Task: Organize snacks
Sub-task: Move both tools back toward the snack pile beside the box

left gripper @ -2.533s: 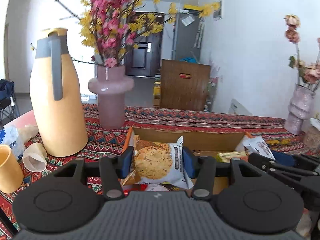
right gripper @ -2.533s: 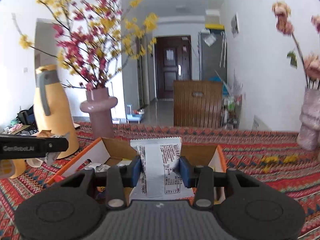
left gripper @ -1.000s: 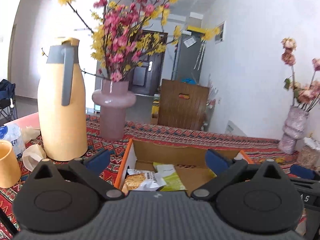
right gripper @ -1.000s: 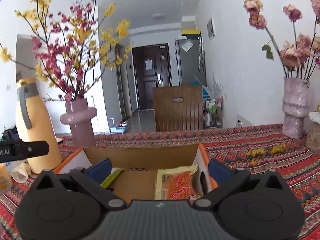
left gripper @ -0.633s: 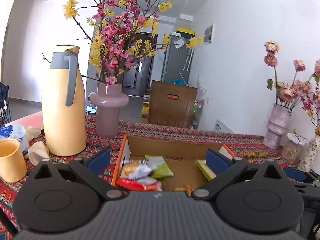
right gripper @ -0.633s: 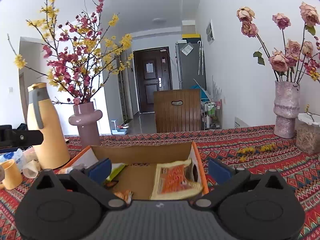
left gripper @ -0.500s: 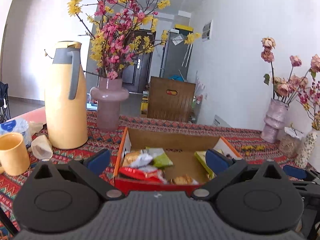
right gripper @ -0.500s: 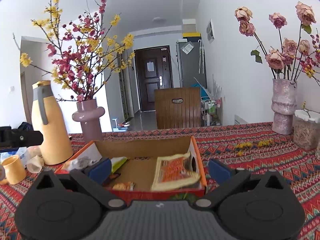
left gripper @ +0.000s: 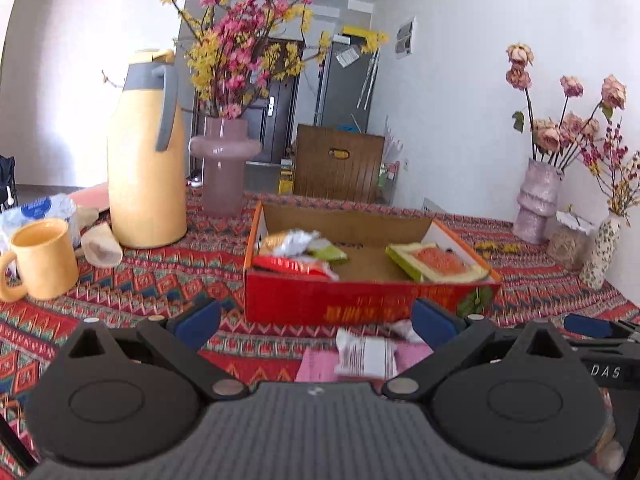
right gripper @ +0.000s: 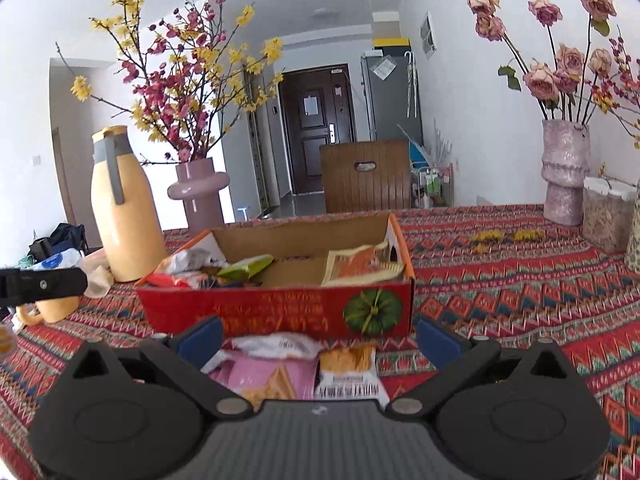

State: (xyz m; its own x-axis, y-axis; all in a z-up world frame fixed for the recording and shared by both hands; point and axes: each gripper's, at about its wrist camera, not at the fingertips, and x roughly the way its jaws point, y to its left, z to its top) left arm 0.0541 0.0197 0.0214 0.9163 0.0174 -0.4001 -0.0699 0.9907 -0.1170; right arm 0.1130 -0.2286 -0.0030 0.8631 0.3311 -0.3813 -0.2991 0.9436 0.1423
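Note:
A red cardboard box (left gripper: 360,300) (right gripper: 280,312) sits on the patterned tablecloth and holds several snack packets, among them a cookie packet (left gripper: 288,240) at its left and an orange-and-green packet (left gripper: 436,260) (right gripper: 360,264) at its right. In front of the box lie loose snacks: a white packet (left gripper: 366,356), a pink packet (right gripper: 264,376) and a small orange-and-white packet (right gripper: 348,372). My left gripper (left gripper: 316,320) is open and holds nothing, above the loose snacks. My right gripper (right gripper: 318,338) is open too, over the pink and orange packets.
A tall yellow thermos (left gripper: 146,168) (right gripper: 120,208), a yellow mug (left gripper: 40,260) and a pink flower vase (left gripper: 224,168) stand left of the box. Another vase of dried roses (right gripper: 564,176) and a jar (right gripper: 608,216) stand at the right. A wooden chair back (right gripper: 366,176) rises behind the table.
Both grippers let go of their packets into the box, opened, and drew back toward the table's near side; the box's red front and the loose snacks before it have come into view.

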